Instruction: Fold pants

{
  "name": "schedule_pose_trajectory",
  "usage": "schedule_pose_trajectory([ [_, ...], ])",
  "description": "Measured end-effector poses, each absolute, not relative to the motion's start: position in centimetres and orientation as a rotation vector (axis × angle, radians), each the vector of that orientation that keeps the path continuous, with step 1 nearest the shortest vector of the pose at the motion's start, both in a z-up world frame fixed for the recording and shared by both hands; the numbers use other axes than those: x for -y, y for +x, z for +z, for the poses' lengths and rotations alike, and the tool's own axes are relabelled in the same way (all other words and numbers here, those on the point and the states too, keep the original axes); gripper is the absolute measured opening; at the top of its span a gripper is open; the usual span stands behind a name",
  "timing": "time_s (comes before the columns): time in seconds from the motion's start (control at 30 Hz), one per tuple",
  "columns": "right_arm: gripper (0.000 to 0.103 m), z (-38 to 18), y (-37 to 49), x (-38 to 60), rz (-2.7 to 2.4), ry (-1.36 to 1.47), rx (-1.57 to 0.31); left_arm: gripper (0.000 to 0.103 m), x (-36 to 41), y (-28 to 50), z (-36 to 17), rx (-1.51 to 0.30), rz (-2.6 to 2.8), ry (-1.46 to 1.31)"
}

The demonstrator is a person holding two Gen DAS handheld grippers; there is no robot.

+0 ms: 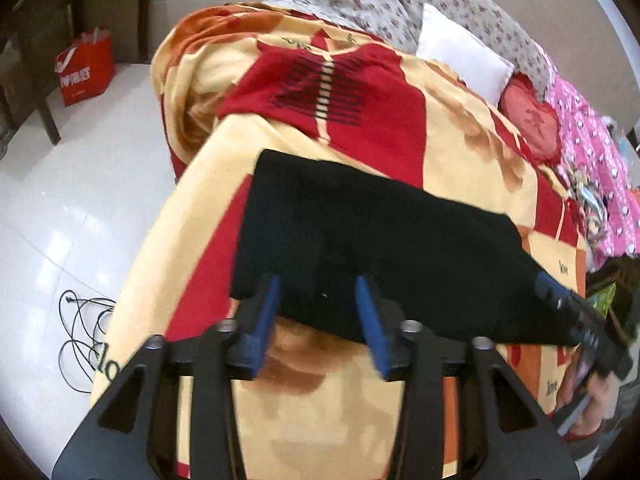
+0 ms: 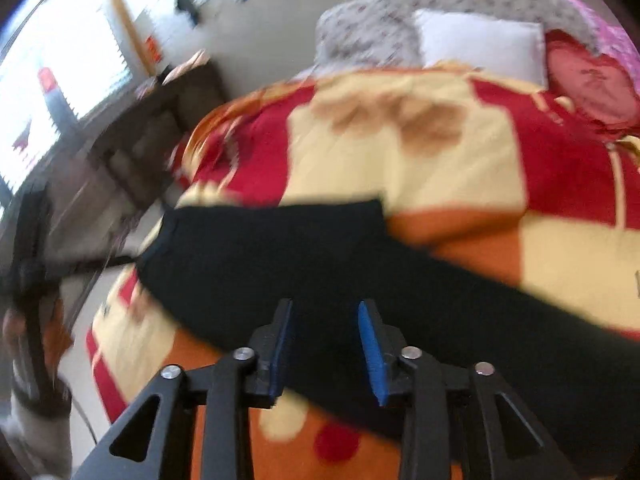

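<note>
Evidently mid-fold — both the left gripper [image 1: 318, 308] and right gripper [image 2: 326, 344] stood open over the pants [image 1: 360, 224] on the bed [image 1: 320, 400], each needing to pinch an edge next.

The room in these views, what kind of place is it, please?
Most likely a home bedroom. The black pants lie on a bed with a red and yellow blanket, a white pillow near its head, and a white tiled floor beside it.
</note>
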State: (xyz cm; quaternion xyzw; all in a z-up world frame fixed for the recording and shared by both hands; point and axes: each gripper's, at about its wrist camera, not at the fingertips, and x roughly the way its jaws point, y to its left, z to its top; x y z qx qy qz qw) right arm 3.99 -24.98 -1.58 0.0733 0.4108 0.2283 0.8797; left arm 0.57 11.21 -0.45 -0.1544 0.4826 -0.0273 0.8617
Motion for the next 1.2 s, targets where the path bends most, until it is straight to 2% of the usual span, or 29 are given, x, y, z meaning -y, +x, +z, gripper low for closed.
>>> schedule_pose_trajectory([
  [0.03,0.047,-1.6,5.0,25.1,0.458,0.161,-0.861,0.052,-11.6,0.7,-0.7,-1.013,-0.056,-0.343],
  [0.2,0.046,-3.4,10.1,24.1,0.399,0.168,-0.922,0.052,-11.9,1.5,-2.0,-1.037,0.031,-0.317],
  [0.27,0.024,-4.2,11.0,23.9,0.430,0.188,-0.951,0.052,-11.8,1.8,-2.4,-1.037,0.057,-0.289],
  [0.37,0.011,-4.1,11.0,23.2,0.424,0.135,-0.914,0.052,-11.6,2.1,-3.1,-1.041,0.071,-0.264],
  [0.63,0.009,-4.5,11.6,21.9,0.350,0.010,-0.883,0.053,-11.3,2.9,-3.9,-1.031,0.080,-0.254],
  [0.8,0.009,-4.3,11.9,22.7,0.334,0.091,-0.879,0.053,-11.1,2.8,-3.7,-1.026,0.093,-0.240],
  [0.87,0.013,-3.5,11.4,23.6,0.334,0.138,-0.873,0.053,-10.9,2.6,-3.4,-1.021,0.102,-0.226],
  [1.03,0.016,-1.4,8.6,25.4,0.317,0.169,-0.828,0.053,-10.0,1.8,-2.4,-0.994,0.140,-0.166],
  [1.2,0.019,-1.4,5.9,26.3,0.323,0.140,-0.860,0.053,-9.1,0.9,-1.3,-0.953,0.167,-0.132],
])
